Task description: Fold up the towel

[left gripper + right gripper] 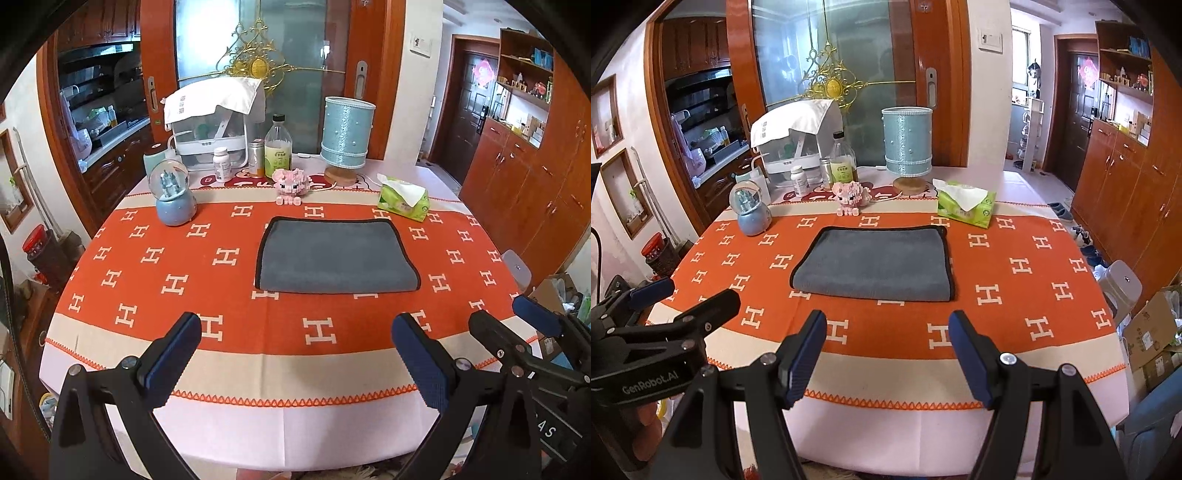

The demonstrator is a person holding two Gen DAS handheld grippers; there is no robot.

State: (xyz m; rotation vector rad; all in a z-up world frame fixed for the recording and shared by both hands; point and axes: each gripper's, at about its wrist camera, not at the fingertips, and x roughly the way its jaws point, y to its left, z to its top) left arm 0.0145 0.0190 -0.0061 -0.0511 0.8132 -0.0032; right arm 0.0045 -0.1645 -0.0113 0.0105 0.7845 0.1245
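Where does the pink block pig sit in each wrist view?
Left wrist: pink block pig, upper centre, beyond the gray towel's far edge.
Right wrist: pig, left of centre, beyond the towel.
Shared landmark: green tissue pack to its right.

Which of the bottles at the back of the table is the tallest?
The clear glass bottle with the black cap and green label. It stands well above the small white pill bottle to its left and the short can beside it.
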